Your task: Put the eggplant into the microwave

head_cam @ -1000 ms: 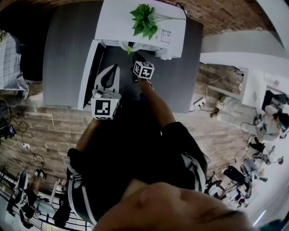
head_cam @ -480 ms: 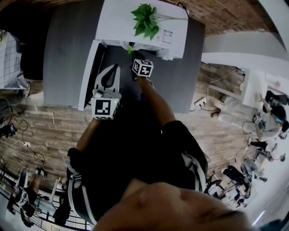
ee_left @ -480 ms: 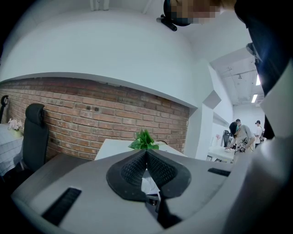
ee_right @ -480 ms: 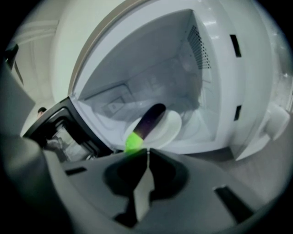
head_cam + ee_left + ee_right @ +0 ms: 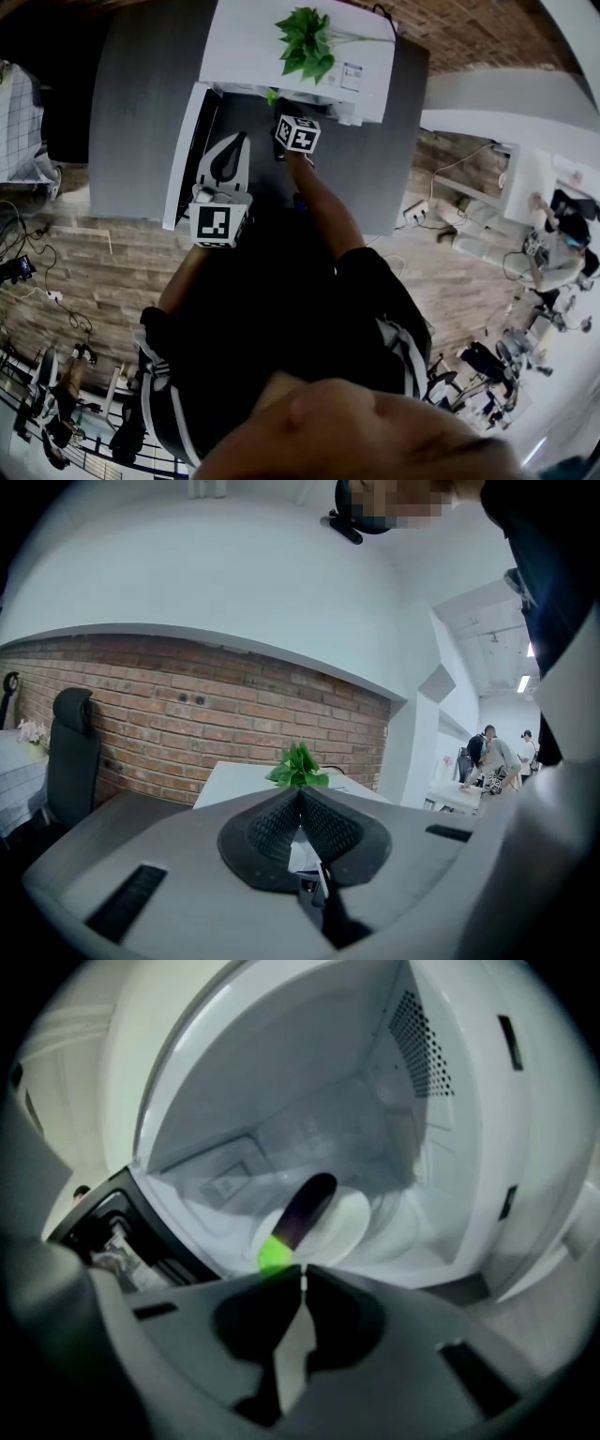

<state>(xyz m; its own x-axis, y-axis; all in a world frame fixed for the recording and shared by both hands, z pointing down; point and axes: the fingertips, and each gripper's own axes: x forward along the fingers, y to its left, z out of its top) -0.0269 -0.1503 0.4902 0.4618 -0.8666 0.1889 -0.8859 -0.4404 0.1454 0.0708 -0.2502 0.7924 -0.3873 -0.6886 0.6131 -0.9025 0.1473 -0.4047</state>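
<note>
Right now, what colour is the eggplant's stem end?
Bright green on the dark eggplant; clearest in the right gripper view.

This looks like an open lab or office workroom rather than a home kitchen: a white microwave [image 5: 253, 47] topped by a potted plant [image 5: 305, 42] stands on a grey table [image 5: 141, 112] at 12 o'clock, against a bare brick wall [image 5: 469, 28]. Loose cables [image 5: 42, 292] trail over the wood-plank floor [image 5: 94, 272] at 9 o'clock. At 3 o'clock a person [image 5: 560, 255] works beside a white desk [image 5: 525, 178].
</note>
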